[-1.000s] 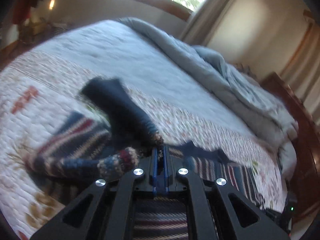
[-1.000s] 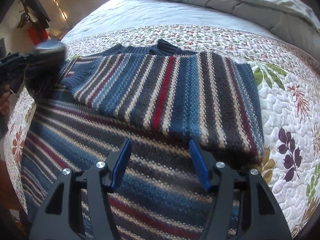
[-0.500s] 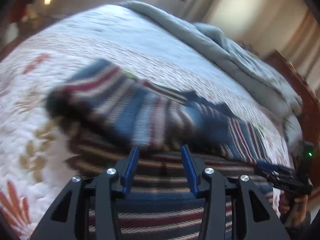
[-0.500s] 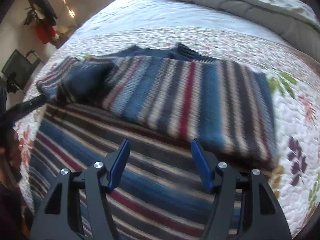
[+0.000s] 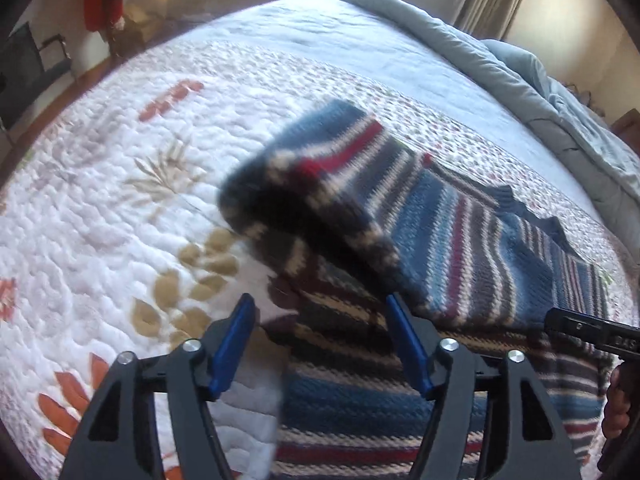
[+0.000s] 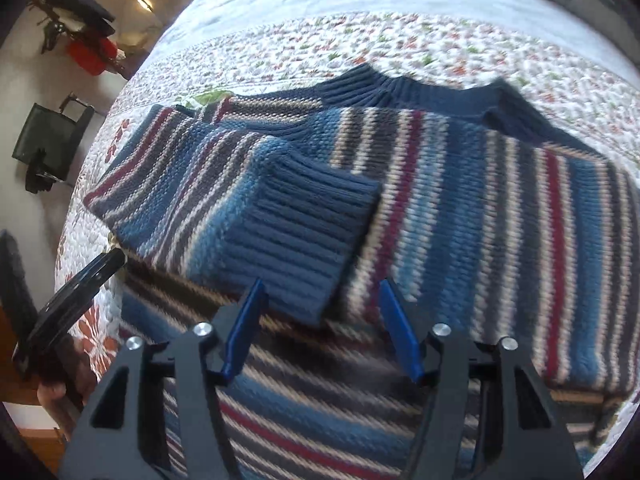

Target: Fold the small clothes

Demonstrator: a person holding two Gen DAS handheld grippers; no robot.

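A blue, red and cream striped knit sweater (image 6: 460,200) lies on the quilted bed, with both sleeves folded over its body. The left sleeve (image 5: 340,184) lies across the chest and ends in a ribbed blue cuff (image 6: 304,232). My left gripper (image 5: 320,320) hovers over the sweater's left edge; its jaws are opening and nothing is between them. It also shows as a black finger at the left of the right wrist view (image 6: 80,292). My right gripper (image 6: 320,300) hangs just in front of the cuff with its jaws closing. The cuff's near corner lies under the gap, and the pads do not press on it.
The floral quilt (image 5: 120,200) spreads to the left of the sweater. A grey duvet (image 5: 540,92) is bunched at the far side of the bed. Dark furniture and a red object (image 6: 88,52) stand on the floor past the bed's left edge.
The left gripper was shut on the sleeve's cuff and has let go; the sleeve now lies over the body. The right gripper has slid left to the cuff and narrowed slightly.
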